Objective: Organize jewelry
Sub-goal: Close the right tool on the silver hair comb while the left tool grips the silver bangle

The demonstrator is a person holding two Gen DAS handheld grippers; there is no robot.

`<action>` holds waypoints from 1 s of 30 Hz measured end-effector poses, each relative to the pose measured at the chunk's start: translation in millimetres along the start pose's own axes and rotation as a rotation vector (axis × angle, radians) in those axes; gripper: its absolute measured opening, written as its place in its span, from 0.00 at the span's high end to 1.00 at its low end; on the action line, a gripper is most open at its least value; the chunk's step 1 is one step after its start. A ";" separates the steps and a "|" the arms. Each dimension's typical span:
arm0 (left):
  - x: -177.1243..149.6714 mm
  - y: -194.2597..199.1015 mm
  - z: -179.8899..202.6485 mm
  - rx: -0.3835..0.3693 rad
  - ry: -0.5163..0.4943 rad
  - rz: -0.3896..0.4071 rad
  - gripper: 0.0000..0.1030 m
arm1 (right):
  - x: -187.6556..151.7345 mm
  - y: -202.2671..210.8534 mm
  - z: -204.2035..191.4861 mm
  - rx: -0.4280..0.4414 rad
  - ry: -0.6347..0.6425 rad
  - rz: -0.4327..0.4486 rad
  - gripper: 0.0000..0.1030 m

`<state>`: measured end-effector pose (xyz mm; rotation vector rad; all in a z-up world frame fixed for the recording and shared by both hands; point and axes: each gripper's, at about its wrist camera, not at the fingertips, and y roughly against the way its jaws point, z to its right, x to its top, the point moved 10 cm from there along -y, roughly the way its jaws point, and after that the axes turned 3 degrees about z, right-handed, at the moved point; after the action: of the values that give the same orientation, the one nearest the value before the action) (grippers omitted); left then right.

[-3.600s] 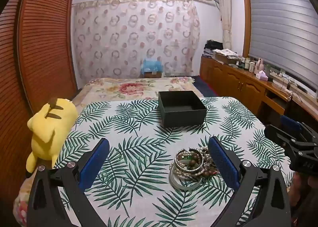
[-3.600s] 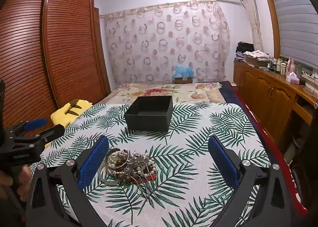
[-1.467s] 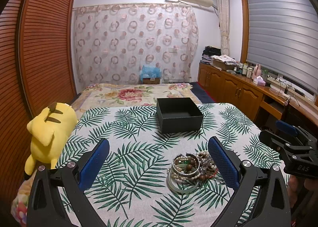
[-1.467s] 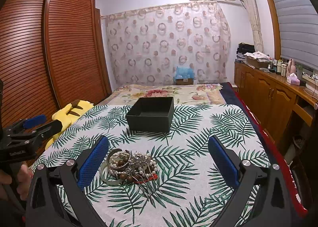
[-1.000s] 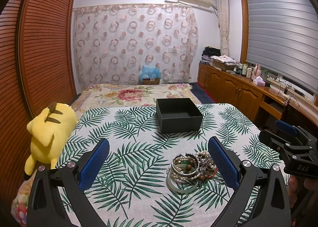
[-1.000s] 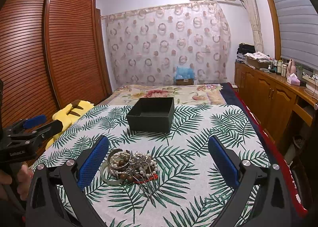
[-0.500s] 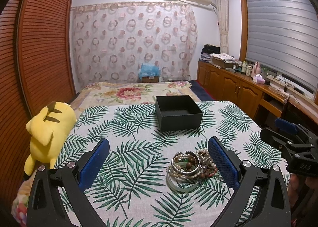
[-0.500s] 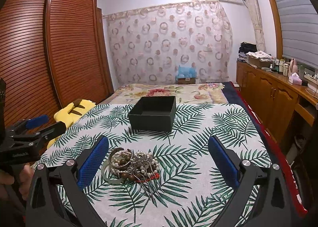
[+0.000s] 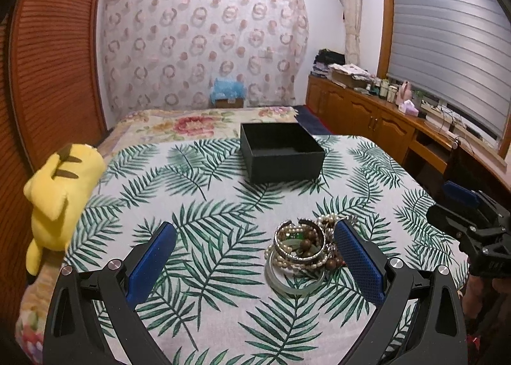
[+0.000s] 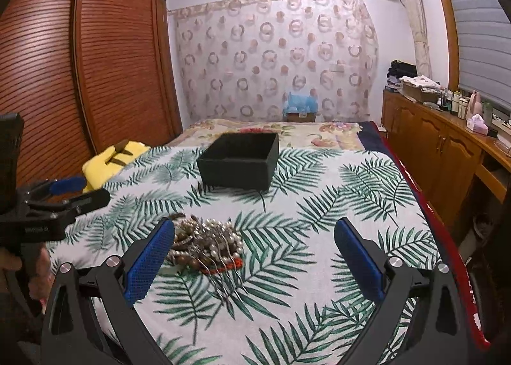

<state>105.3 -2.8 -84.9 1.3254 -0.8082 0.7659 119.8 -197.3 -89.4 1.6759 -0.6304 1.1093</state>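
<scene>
A pile of jewelry, with bangles, pearl strands and brown beads, lies on the palm-leaf tablecloth; it also shows in the right wrist view. An open black box stands farther back, also in the right wrist view. My left gripper is open and empty, its right finger beside the pile. My right gripper is open and empty, its left finger beside the pile. Each gripper shows at the edge of the other's view.
A yellow plush toy lies at the table's left edge. A bed is behind the table. Wooden cabinets run along the right wall and a slatted wardrobe along the left.
Both grippers have dropped lower and moved closer to the table and the jewelry pile. Both stay open and empty.
</scene>
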 end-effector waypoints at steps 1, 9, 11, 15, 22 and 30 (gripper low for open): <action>-2.4 -2.3 0.2 -0.007 -0.002 -0.006 0.07 | -2.9 -1.4 1.0 0.001 0.000 -0.005 0.02; -23.6 -29.8 7.7 -0.046 -0.054 -0.106 0.07 | -24.1 -15.0 9.7 -0.013 0.014 -0.050 0.03; -27.5 -34.1 8.9 -0.060 -0.057 -0.130 0.07 | -27.4 -17.2 12.5 -0.019 0.017 -0.057 0.03; -32.6 -42.0 11.7 -0.076 -0.077 -0.164 0.07 | -33.1 -20.5 14.4 -0.017 0.017 -0.070 0.03; -39.2 -61.7 19.3 -0.133 -0.121 -0.257 0.07 | -42.1 -25.0 14.4 -0.009 0.034 -0.097 0.03; -39.0 -82.9 26.9 -0.187 -0.162 -0.316 0.07 | -55.4 -35.3 1.0 0.054 0.066 -0.159 0.04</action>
<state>153.8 -38.1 -159.1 1.3165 -0.7541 0.3294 124.1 -190.1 -154.6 1.6971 -0.4210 1.0704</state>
